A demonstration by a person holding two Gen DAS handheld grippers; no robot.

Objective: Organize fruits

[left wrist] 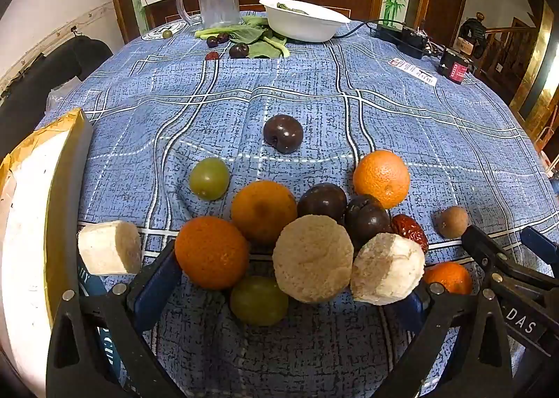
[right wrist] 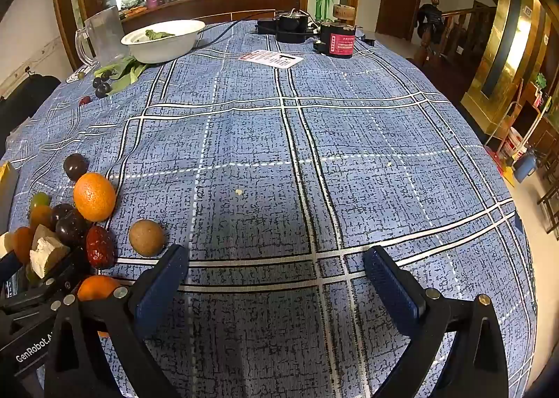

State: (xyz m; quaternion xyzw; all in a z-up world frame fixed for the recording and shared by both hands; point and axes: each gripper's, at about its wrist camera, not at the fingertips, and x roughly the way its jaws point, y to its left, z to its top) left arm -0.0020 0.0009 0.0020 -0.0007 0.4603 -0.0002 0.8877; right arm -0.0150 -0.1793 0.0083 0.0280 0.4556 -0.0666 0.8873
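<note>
Fruits (left wrist: 279, 233) between open left claw (left wrist: 290, 275)

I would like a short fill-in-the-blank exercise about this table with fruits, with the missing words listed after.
1. The tablecloth is mainly ____ in colour.
2. Both the left gripper and the right gripper have their jaws ____.
3. The leafy greens lie beside a ____ bowl.
4. The plum lying alone beyond the pile is dark ____.

Missing words: blue; open; white; purple
</note>
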